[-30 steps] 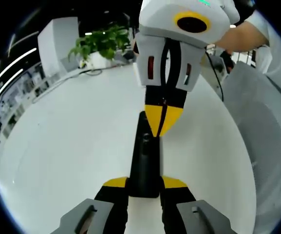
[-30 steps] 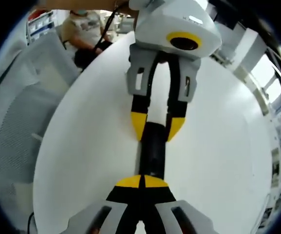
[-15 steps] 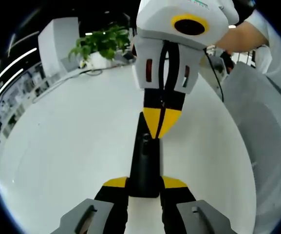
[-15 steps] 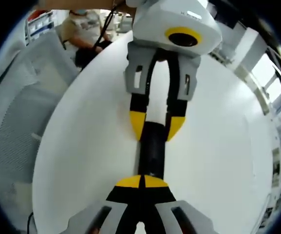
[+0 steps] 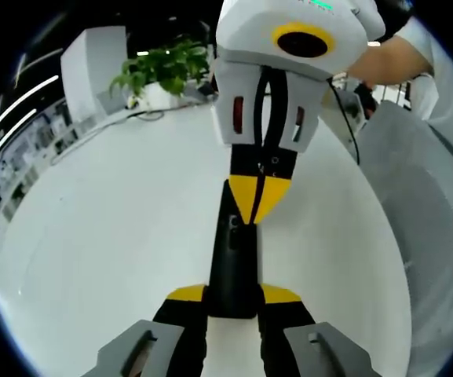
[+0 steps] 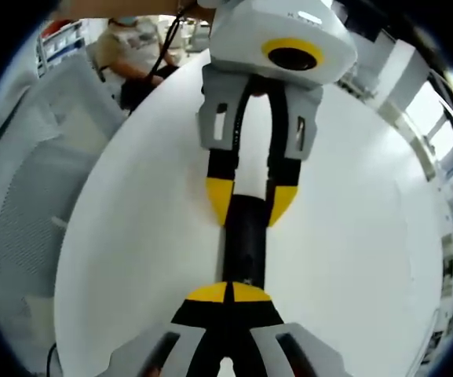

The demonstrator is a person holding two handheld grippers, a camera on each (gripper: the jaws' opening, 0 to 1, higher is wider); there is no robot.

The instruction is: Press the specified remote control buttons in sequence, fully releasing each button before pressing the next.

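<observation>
On the white table (image 5: 116,236), a black remote control (image 5: 232,263) lies lengthwise, clamped at one end between the yellow-tipped jaws of the left gripper (image 5: 232,295). The right gripper (image 5: 259,200) comes from the far end with its jaws pressed together, their joined tip on the remote's upper face. Since a second ago that tip has crept slightly farther up the remote, while the left clamp has kept its place. From the right gripper view, the right gripper (image 6: 228,293) points straight along the remote control (image 6: 244,250) toward the left gripper (image 6: 247,206). Beyond stand a potted plant (image 5: 163,71) and a grey mesh chair (image 6: 30,212).
</observation>
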